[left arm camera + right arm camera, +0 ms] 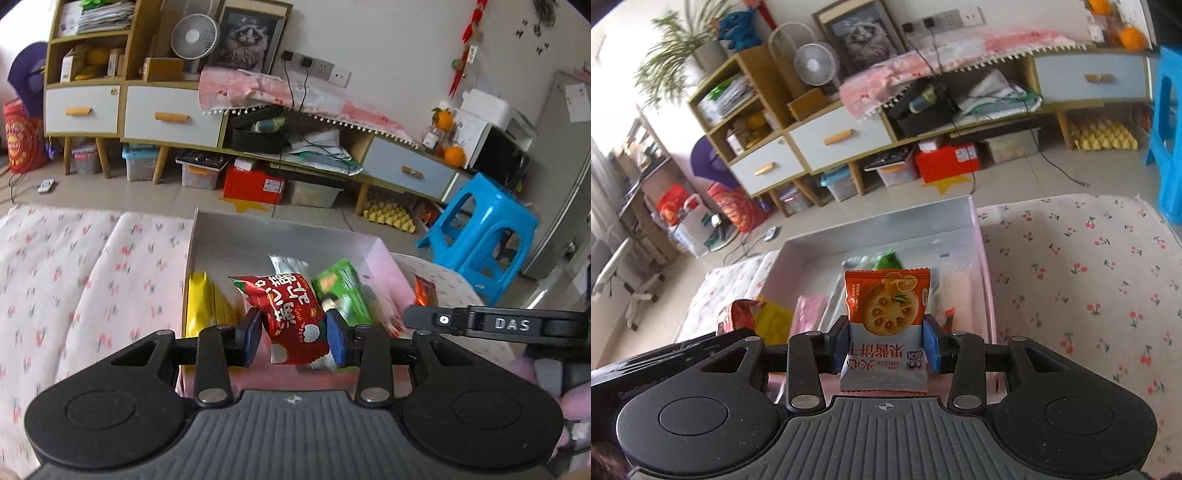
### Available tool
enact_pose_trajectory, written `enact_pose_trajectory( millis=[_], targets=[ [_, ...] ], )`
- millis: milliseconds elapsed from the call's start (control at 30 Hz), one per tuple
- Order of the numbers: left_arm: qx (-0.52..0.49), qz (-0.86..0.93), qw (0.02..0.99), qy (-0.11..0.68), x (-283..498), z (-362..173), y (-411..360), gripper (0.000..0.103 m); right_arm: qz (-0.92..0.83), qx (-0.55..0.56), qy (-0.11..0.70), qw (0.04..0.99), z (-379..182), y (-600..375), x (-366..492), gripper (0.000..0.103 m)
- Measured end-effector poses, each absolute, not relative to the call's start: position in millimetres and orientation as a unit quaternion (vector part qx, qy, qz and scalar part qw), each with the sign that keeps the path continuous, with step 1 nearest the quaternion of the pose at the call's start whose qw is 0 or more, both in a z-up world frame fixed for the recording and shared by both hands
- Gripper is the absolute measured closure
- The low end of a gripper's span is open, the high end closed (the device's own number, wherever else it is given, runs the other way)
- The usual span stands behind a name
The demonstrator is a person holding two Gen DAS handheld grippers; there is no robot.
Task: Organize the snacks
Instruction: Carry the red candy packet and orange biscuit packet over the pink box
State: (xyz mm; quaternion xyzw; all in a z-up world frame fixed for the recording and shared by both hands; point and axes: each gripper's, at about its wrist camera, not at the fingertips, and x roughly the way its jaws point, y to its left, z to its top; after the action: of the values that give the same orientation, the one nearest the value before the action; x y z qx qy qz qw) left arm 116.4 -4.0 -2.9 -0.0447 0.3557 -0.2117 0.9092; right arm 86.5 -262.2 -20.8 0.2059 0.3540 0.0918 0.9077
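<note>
Your left tool [294, 338] is closed to a narrow gap on a red snack packet [293, 314], its blue pads pressing both sides; the packet is glossy and crinkled, printed with white Chinese characters and small white apple shapes, and it hangs tilted above the open box [236, 240]. Your right tool [886, 345] likewise clamps one packet, an orange-and-white biscuit packet [886, 317] standing upright between the pads, showing a round jam biscuit with a ring of holes, an orange slice drawing, and upside-down print reading "JAM BISCUIT" beside Chinese characters. That makes two packets held, one per tool. The box is pale, shallow and rectangular, resting on a cherry-print cloth [1089, 280] over the bench. Inside it from the left view you can count a yellow pack [205, 306] against the left wall, a green pack [343, 291] and a silver pouch [286, 263] behind the red one. One more orange packet [424, 290] lies outside, just beside the box's right wall. The other tool's body reads "DAS".
</note>
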Motion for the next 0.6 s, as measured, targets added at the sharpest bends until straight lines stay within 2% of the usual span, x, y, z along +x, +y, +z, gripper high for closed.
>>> enact_pose_trajectory(
  millis=[600],
  targets=[
    [0.01,-0.171,0.904,0.392,168.0,-27.8,-28.2,0.068,0.054,0.194,0.381,0.902,-42.8,-276.2,173.4,0.064]
  ],
)
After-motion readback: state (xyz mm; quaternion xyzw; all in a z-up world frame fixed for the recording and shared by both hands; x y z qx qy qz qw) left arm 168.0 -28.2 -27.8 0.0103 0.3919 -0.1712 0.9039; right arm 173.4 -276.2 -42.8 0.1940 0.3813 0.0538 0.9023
